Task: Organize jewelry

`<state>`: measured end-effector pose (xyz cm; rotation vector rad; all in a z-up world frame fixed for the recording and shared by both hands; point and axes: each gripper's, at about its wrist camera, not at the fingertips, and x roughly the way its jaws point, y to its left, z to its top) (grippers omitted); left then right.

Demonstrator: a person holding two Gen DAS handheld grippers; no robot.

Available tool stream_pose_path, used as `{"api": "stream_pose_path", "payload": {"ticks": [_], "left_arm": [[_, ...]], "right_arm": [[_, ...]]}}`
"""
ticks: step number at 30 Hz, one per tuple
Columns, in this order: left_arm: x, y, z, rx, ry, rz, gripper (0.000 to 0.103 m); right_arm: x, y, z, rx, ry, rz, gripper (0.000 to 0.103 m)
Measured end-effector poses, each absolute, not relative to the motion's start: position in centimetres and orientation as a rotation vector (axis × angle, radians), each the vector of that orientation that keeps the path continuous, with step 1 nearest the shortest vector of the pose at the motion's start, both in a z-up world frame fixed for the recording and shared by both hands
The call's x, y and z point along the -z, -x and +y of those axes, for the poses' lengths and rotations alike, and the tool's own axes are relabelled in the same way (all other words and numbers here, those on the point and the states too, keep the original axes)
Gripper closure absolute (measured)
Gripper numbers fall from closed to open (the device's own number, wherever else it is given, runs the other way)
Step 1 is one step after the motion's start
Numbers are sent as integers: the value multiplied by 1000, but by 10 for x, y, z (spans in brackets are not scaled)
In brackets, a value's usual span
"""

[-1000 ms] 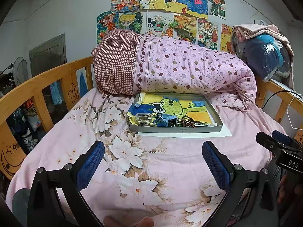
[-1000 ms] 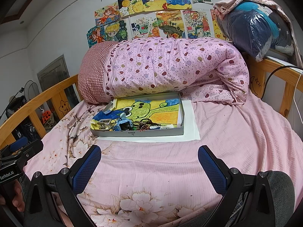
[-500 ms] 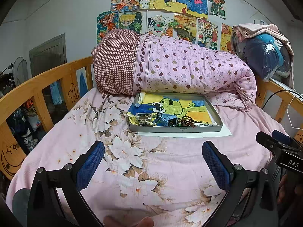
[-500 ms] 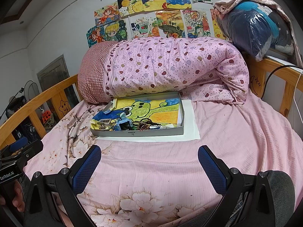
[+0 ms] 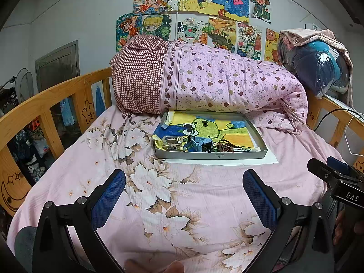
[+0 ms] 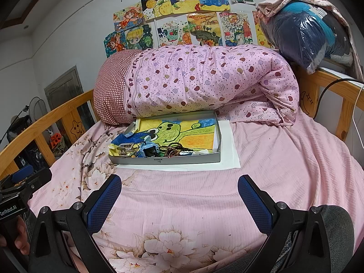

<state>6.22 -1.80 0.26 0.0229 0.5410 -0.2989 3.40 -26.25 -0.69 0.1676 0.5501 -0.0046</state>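
Both of your grippers hang low over the bed (image 5: 204, 191), well short of the tray (image 5: 216, 155). Left gripper (image 5: 184, 195): fingers spread wide, nothing between them. Right gripper (image 6: 179, 199): same story, wide and empty.

The jewelry (image 5: 224, 147) sits bunched along the tray's near edge: a tangle of beads and chains, just beside a small blue box (image 5: 200, 145) and a clear case (image 5: 171, 141) to its left. The tray rests on a white sheet (image 6: 229, 157), up against the rolled quilt (image 5: 227, 84).

How far along? Hard to call. That heap looks unsorted, so sorting seems to remain, yet pieces may already lie inside the boxes; their insides are too small to read.

Against half a second and a second ago: nothing has shifted. Grippers, tray and pile all sit where they were.
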Motion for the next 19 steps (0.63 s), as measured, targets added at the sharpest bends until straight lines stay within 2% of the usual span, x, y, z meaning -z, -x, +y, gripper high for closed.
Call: {"api": "stream_pose_path", "payload": {"ticks": [19], "left_arm": [[0, -63, -2, 271, -15, 539, 2]], "right_arm": [[7, -34, -262, 5, -167, 551, 0]]}}
